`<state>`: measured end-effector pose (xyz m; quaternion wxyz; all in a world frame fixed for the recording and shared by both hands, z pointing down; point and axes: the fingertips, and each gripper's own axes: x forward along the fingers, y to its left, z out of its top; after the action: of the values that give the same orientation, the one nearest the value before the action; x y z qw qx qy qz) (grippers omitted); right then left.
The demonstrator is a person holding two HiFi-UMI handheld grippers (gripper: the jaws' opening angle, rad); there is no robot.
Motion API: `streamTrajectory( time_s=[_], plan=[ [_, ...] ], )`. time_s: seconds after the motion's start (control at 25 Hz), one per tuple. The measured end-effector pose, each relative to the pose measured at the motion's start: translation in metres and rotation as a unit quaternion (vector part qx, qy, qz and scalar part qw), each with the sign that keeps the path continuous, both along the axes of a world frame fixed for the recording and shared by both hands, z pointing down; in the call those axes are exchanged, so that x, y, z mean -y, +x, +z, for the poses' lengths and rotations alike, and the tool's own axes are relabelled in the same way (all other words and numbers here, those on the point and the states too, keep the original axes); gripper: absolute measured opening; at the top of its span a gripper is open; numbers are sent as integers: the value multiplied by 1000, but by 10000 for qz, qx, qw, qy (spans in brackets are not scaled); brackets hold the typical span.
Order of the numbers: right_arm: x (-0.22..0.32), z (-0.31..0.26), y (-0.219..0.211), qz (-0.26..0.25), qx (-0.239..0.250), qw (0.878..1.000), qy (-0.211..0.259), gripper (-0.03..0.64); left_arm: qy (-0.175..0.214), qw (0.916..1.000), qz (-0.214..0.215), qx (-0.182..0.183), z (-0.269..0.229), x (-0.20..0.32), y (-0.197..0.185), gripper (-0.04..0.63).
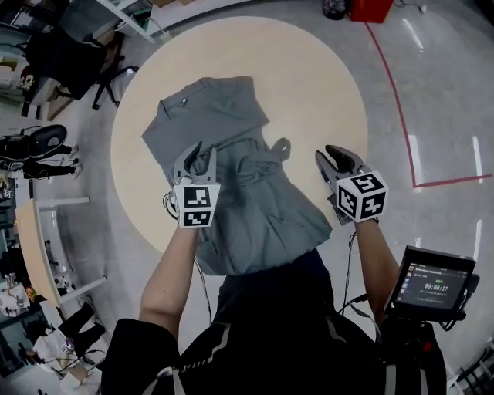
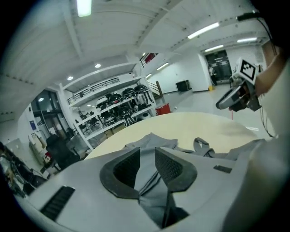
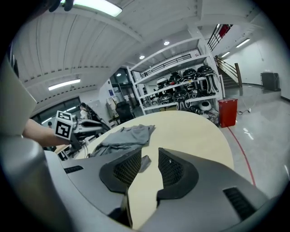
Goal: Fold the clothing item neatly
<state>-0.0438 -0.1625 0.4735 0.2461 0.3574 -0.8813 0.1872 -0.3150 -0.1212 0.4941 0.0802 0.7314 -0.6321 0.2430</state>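
A grey garment (image 1: 231,154) lies crumpled on the round beige table (image 1: 324,92), its near end hanging over the table's front edge. A strap loop (image 1: 282,146) sticks out on its right side. My left gripper (image 1: 201,154) hovers over the garment's left middle, open; in the left gripper view (image 2: 147,152) the cloth (image 2: 154,141) shows beyond the gap between its jaws, and no pad presses on it. My right gripper (image 1: 328,154) is off the cloth, right of the loop, over bare table. Its jaws (image 3: 149,154) stand open with nothing between them.
A red line (image 1: 394,92) runs across the floor right of the table, with a red bin (image 1: 370,9) beyond. An office chair (image 1: 93,62) and desks stand at the left. A screen (image 1: 432,285) sits by my right arm. Shelving (image 2: 118,108) stands beyond the table.
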Motion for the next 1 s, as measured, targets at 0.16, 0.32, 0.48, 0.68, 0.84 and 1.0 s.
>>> streamTrajectory(
  time_s=[0.16,0.32,0.48,0.68,0.84,1.0],
  plan=[
    [-4,-5,-17,-267,-14,9996,80,98,171,9957,-625,-658,-12,-46,-46,97],
    [7,-15,-13,-502,-40,9987,108,98,404,9880,-989,-1117,-25,-81,-60,97],
    [124,-80,44,989,653,9879,1002,98,1226,9878,534,-801,-122,106,-47,97],
    [176,-137,73,2263,548,9657,1151,98,1258,9715,1746,-999,-176,234,-56,97],
    [134,-131,47,2177,481,9697,1004,98,1144,9678,1770,-1375,-153,191,-91,97],
    [103,-116,61,2067,528,9716,1020,98,969,9681,1860,-1372,-124,151,-86,97]
  ],
)
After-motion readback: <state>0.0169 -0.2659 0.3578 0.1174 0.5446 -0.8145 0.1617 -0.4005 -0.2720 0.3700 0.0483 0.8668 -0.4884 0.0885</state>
